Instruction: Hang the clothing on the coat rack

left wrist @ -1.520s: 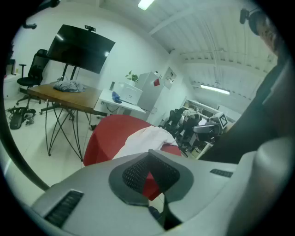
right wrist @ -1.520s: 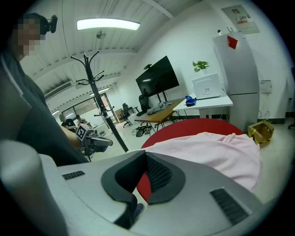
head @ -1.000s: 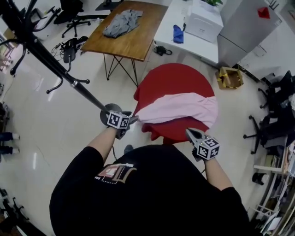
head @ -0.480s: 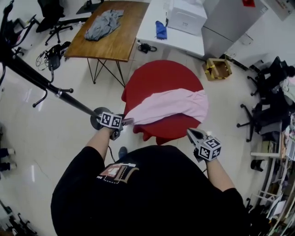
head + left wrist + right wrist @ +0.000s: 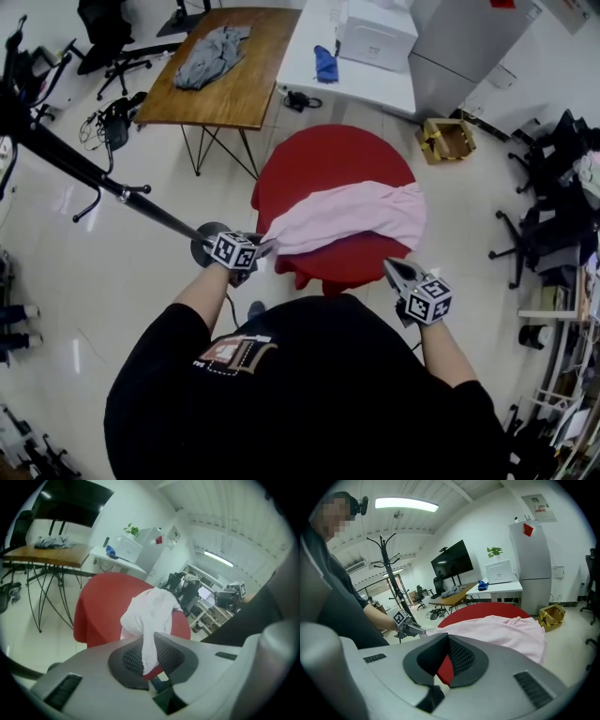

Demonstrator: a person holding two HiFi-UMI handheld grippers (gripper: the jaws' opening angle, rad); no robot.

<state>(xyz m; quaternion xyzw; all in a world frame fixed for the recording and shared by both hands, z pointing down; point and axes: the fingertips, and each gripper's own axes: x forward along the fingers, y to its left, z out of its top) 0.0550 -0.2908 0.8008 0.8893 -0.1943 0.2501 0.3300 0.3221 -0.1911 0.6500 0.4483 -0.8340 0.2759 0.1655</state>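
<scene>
A pink garment lies across a round red table. My left gripper is at the garment's left corner. Its jaws have just been closing, and the pale cloth is now pinched between the pads of that gripper. My right gripper is shut and empty at the table's near right edge; in its own view the right gripper has nothing between the pads. The black coat rack slants in from the upper left, its base just left of my left hand. It stands upright in the right gripper view as the coat rack.
A wooden table with a grey garment stands behind the red table. Beside it is a white desk with a white box and a blue cloth. A cardboard box and office chairs stand at the right.
The left gripper has shut on the garment's left corner, which now pulls toward it. The right gripper has drifted slightly and stays shut.
</scene>
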